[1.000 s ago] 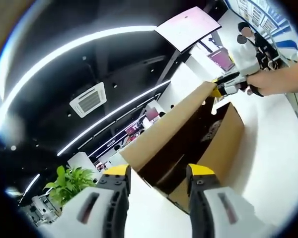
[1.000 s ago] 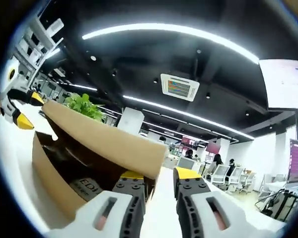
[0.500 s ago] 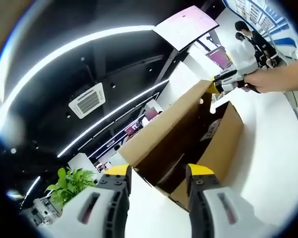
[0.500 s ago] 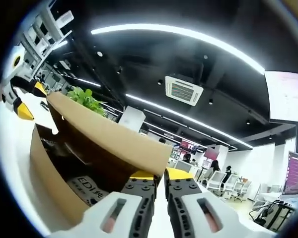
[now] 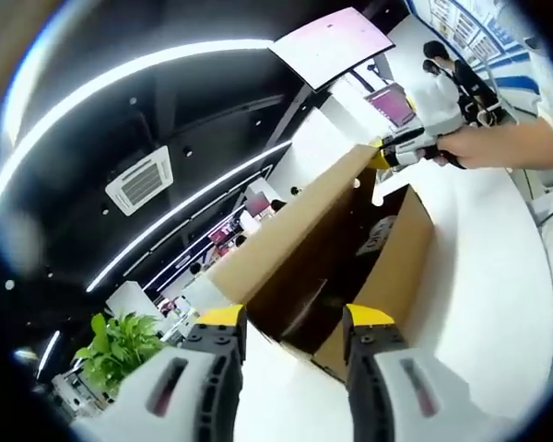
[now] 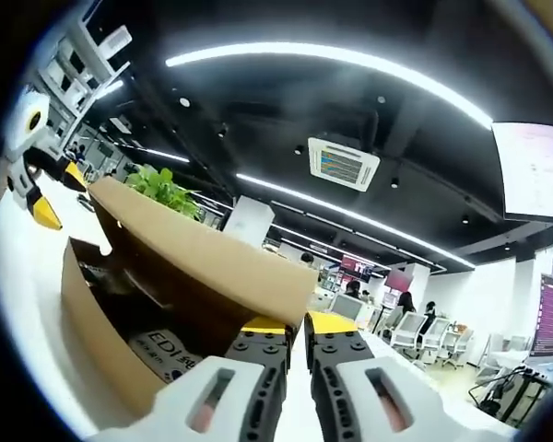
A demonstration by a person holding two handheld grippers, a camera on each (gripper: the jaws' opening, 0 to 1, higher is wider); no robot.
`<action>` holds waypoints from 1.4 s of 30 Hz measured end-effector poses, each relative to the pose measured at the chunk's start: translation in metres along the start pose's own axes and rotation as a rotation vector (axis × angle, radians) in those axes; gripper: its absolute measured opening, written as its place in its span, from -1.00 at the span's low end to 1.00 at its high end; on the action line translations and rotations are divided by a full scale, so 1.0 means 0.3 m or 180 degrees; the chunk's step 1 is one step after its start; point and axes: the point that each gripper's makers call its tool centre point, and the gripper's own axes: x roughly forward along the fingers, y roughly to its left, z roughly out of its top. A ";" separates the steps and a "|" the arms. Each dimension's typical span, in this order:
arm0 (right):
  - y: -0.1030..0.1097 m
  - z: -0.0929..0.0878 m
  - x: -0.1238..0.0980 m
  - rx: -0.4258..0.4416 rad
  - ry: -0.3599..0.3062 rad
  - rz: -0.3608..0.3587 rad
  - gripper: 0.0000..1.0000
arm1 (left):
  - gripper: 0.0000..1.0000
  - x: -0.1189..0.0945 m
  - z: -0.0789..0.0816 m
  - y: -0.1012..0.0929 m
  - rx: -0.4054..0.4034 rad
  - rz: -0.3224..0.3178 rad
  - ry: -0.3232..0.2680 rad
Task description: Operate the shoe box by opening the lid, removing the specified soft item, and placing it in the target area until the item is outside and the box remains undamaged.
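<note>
Two yellow-tipped grey grippers work at one brown cardboard shoe box, which sits on a white table with its brown cardboard lid raised at an angle above the dark interior. In the left gripper view, the left gripper stands just in front of the near end of the box, its jaws spread well apart and holding nothing. At the far end of the lid, the right gripper meets the lid's corner, with a person's hand behind it. In the right gripper view, the same gripper has its jaws drawn almost together at the lid's lower corner; whether cardboard is pinched between them cannot be told. The box wall and a white printed label inside appear below the lid, and the left gripper shows at the far end. A green leafy plant rises behind the lid. Contents within the box are too dark to identify.
</note>
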 end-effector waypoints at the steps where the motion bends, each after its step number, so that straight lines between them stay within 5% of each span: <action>1: 0.000 0.001 0.001 0.0005 0.0001 0.0002 -0.92 | -0.24 -0.001 0.000 0.007 0.0026 -0.0004 -0.0001; 10: -0.004 0.000 0.009 0.0022 0.0034 0.0019 -0.92 | -0.27 -0.012 0.032 -0.036 -0.0173 -0.0538 -0.0076; 13: -0.007 -0.005 0.012 -0.0007 0.0045 0.0042 -0.92 | -0.39 -0.010 0.004 -0.079 -0.0040 -0.0865 0.0088; 14: -0.007 -0.007 0.013 -0.0001 0.0049 0.0049 -0.92 | -0.38 0.001 0.008 -0.064 -0.0142 -0.0831 0.0036; 16: -0.006 -0.009 0.013 0.0010 0.0056 0.0065 -0.91 | -0.30 -0.001 0.000 -0.085 -0.0343 -0.1104 0.0086; 20: -0.006 -0.006 0.015 0.0035 0.0060 0.0068 -0.91 | -0.38 0.007 0.024 -0.066 -0.0390 -0.1221 -0.0008; 26: -0.009 0.000 0.020 0.0035 0.0064 0.0065 -0.92 | -0.39 0.000 0.026 -0.092 -0.0632 -0.1518 0.0129; 38: -0.024 0.006 0.030 0.0242 0.0045 0.0123 -0.93 | -0.40 0.035 -0.033 -0.142 -0.0436 -0.1828 0.0391; 42: -0.014 0.005 0.029 0.0267 0.0054 0.0123 -0.93 | -0.41 0.046 -0.017 -0.147 -0.0534 -0.1884 0.0359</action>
